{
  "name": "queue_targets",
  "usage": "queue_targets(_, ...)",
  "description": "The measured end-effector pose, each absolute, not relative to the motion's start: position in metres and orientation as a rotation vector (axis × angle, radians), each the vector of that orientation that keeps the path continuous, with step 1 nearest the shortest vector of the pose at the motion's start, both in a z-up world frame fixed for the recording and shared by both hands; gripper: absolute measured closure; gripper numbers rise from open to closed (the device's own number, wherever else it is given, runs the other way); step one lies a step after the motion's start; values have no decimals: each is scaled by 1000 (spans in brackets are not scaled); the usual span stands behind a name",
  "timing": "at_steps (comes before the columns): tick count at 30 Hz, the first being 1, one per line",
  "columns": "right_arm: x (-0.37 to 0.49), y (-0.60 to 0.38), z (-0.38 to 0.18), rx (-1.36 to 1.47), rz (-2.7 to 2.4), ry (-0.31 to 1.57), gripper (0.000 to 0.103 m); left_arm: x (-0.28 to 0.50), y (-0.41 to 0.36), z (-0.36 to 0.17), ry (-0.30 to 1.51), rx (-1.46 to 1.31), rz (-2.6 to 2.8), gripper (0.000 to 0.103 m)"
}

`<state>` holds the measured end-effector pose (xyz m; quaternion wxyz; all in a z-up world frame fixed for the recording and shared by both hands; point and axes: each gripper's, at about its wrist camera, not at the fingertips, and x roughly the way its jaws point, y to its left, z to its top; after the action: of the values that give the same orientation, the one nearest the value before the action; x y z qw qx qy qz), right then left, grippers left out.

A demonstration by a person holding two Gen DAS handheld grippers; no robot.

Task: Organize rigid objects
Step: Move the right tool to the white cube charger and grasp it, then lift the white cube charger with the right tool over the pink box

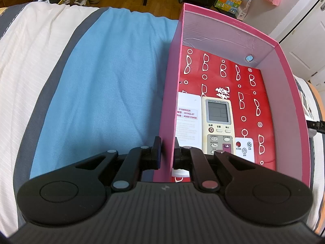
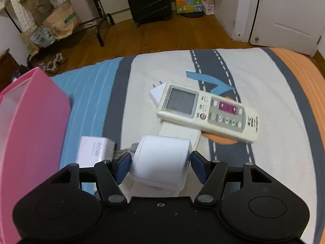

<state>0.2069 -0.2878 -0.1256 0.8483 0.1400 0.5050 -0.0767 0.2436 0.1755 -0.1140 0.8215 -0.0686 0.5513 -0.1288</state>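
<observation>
A pink box [image 1: 288, 93] with a red glasses-patterned floor lies on the bed. Inside it lie a cream remote [image 1: 218, 120], a white remote with a label [image 1: 185, 118] and a small white remote [image 1: 244, 149]. My left gripper [image 1: 167, 152] is shut on the box's left wall. My right gripper [image 2: 160, 164] is shut on a white charger block [image 2: 160, 160], held just above the bed. Beyond it lie a cream remote [image 2: 209, 111], a white plug adapter [image 2: 157, 91], a flat white device [image 2: 179, 134] and a white charger [image 2: 94, 151]. The pink box [image 2: 34, 126] stands at the left.
The bed has a blue, white and grey cover [image 1: 97, 93] with a road pattern [image 2: 219, 65]. Beyond its edge is a wooden floor [image 2: 162, 34] with a black suitcase [image 2: 148, 0], shoes [image 2: 53, 63] and paper bags [image 2: 61, 20].
</observation>
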Motion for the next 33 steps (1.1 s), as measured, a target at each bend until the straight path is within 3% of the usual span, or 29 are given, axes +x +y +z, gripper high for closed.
queue_targets(9,179,-271,-109,300,-81,1044,37,244,175,-114,1173,-147,-273,95)
queue_targets(11,176,-267,-102,304,-69,1036,53,244,176,-114,1173,-147,-273,95)
queue_targets(14,174,-258,-98,304,-5,1064,99,244,176,-114,1173,-147,-273,95)
queue_targets(15,174,-255,-99,283,-5,1075,94,244,176,-114,1173,-147,-274,95)
queue_targets(23,170,-242,-104,270,18,1100,86,243,176,-115,1173,-148,-274,95)
queue_targets(25,167,-242,-105,306,22,1111,69,244,177,-115,1173,-148,-273,95)
queue_targets(29,160,-234,-106,279,72,1092,62,243,177,-115,1172,-147,-274,95)
queue_targets(33,156,-209,-104,99,183,1046,49,243,177,-115,1173,-148,-273,95)
